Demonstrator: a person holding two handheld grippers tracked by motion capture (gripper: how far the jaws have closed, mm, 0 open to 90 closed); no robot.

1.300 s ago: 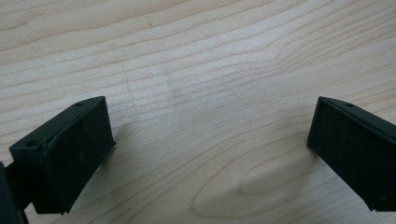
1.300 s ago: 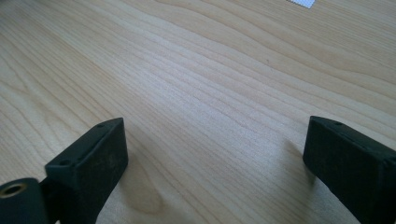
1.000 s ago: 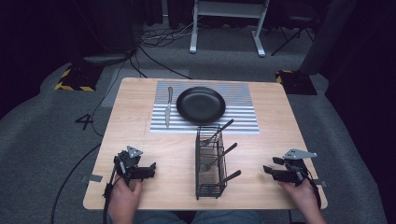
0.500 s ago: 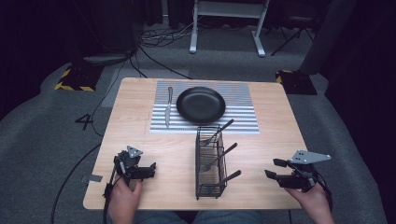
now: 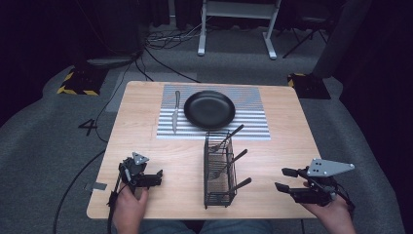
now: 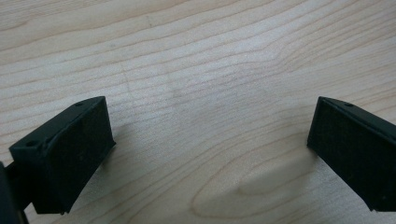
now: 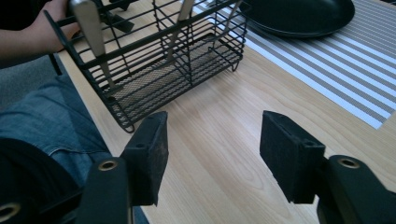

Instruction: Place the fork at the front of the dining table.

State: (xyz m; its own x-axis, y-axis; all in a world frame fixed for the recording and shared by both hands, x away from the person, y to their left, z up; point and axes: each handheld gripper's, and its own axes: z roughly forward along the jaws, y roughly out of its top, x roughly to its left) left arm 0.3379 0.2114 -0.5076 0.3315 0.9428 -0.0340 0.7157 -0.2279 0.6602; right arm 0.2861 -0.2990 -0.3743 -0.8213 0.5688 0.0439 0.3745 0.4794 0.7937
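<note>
Wire rack (image 5: 219, 170) holding cutlery at table (image 5: 146, 122) centre, black pan (image 5: 209, 109) at 12 o'clock, left gripper (image 5: 155, 178) at 8 o'clock, jaws apart, empty, right gripper (image 5: 285, 179) at 4 o'clock, jaws apart, empty.

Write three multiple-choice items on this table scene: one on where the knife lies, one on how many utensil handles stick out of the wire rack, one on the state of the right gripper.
1. Where does the knife lie?
A. left of the black pan on the striped mat
B. in the wire rack
C. inside the pan

2. How many utensil handles stick out of the rack?
A. one
B. three
C. six

3. What state is the right gripper in?
A. shut on a fork
B. shut on nothing
C. open, holding nothing

Answers: 1 A, the knife sits on the mat beside the pan. 2 B, three handles lean out rightward. 3 C, bare table shows between its fingers.
</note>
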